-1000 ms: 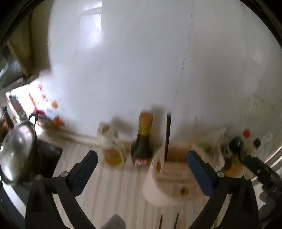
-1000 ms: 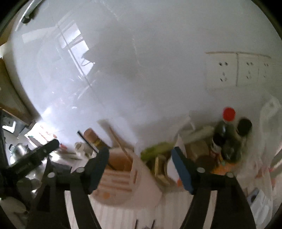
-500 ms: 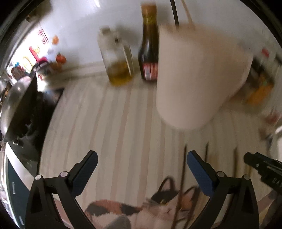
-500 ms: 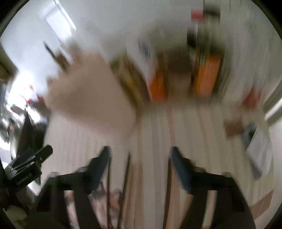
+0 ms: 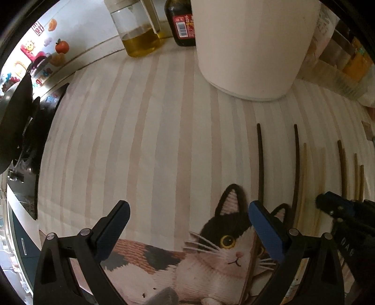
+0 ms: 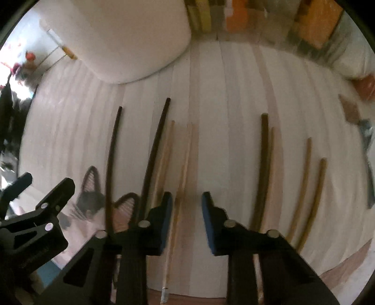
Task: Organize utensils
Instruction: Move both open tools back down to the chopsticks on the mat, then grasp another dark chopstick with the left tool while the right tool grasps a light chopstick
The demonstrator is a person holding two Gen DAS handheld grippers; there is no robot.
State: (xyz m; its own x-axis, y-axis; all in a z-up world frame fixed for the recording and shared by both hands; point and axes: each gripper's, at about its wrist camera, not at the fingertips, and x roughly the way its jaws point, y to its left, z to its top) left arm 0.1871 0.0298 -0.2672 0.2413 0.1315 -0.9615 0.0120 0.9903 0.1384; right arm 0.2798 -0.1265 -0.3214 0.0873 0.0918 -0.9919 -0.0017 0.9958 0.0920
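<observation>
Several chopsticks lie side by side on a striped cloth (image 6: 211, 93): two dark ones (image 6: 153, 150) at left, pale wooden ones (image 6: 185, 162) in the middle, a dark one (image 6: 262, 164) and brown ones (image 6: 314, 201) at right. A white utensil holder (image 5: 253, 47) stands at the back; it also shows in the right wrist view (image 6: 131, 35). My right gripper (image 6: 187, 206) is open and empty, low over the pale chopsticks. My left gripper (image 5: 187, 218) is open and empty above a cat picture (image 5: 225, 244), left of the chopsticks (image 5: 260, 162).
An oil jar (image 5: 138, 28) and a dark sauce bottle (image 5: 180, 21) stand at the back left. A black pan and stove (image 5: 21, 126) lie at the far left. Packets and bottles (image 6: 311, 23) line the back right. The left gripper shows in the right wrist view (image 6: 28, 225).
Both grippers have tilted down from facing the wall and holder to looking at the cloth. The chopsticks and cat picture have come into view. The right jaws look narrower.
</observation>
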